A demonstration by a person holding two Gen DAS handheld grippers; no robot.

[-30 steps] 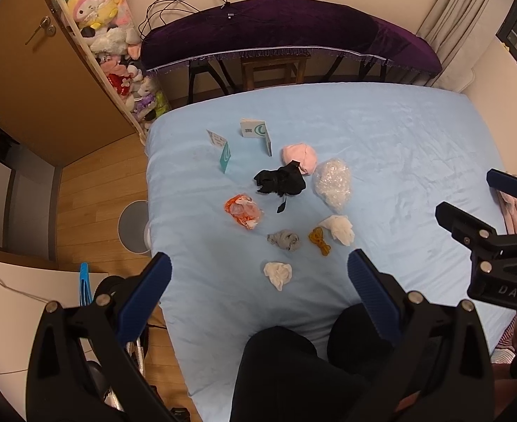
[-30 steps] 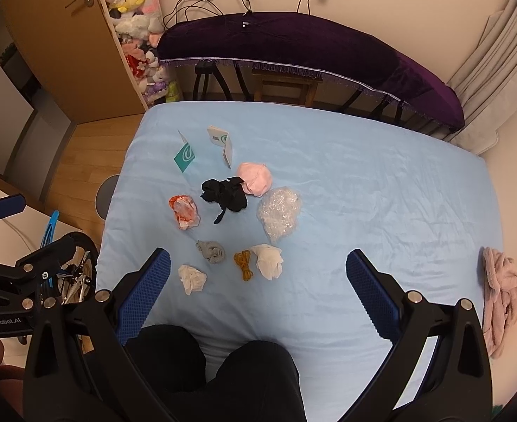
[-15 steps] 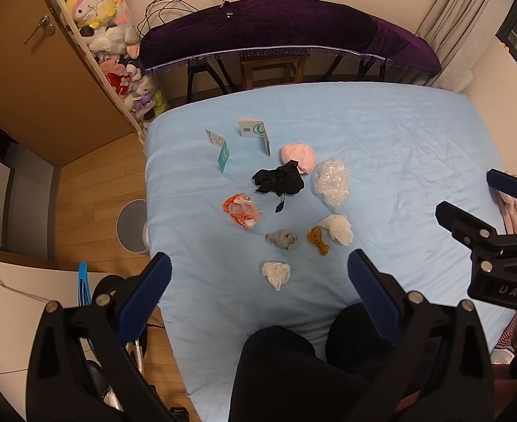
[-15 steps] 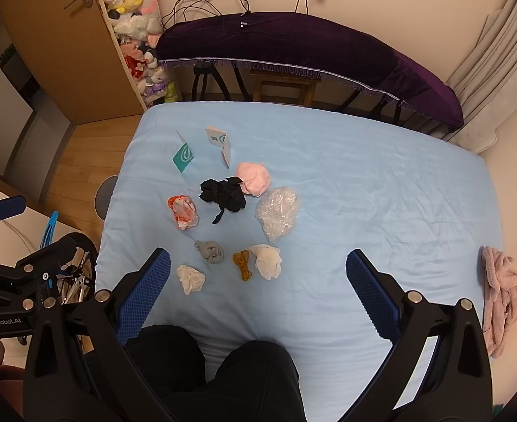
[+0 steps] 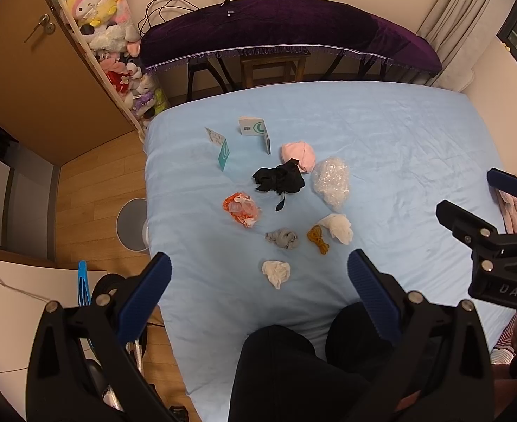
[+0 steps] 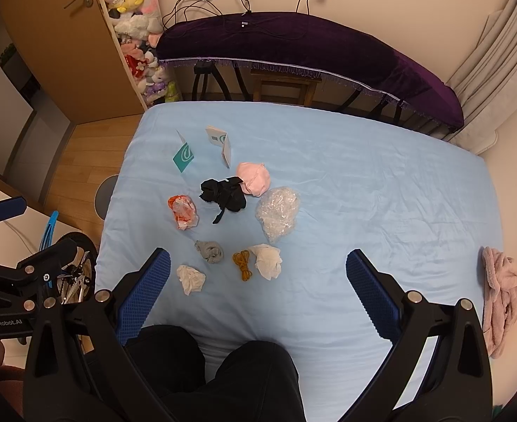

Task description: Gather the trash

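— Where's the trash from where you're holding?

— All of it lies on the bed (image 5: 399, 133), ahead of and below both my tools. Nearest me is the white tissue wad (image 5: 276, 273); beyond it a grey wad (image 5: 282, 238), a tangle of orange rubber bands (image 5: 318, 240) and a second white wad (image 5: 338, 228), then the orange wrapper (image 5: 241, 209), the black cloth scrap (image 5: 279, 180), the clear plastic bag (image 5: 331, 183) and the pink lump (image 5: 299, 152).

— And your fingers?

— Spread wide on both sides, holding nothing. The left gripper (image 5: 255, 281) hangs high over the bed's near edge, and the right gripper (image 6: 258, 277) hangs alongside it, further toward the bed's middle.

— Which hand is closer to that first wad?

— The left, I'd say. In the left view the wad sits almost centred between my fingers, straight ahead and down. In the right view the same white tissue wad (image 6: 190, 279) is off by my left finger, so that hand would have to cross over.

— Does it have a long axis to line up with?

— None that I can tell; it's a crumpled ball, so I reckon any closing direction works. The move is mostly a drop forward and down.
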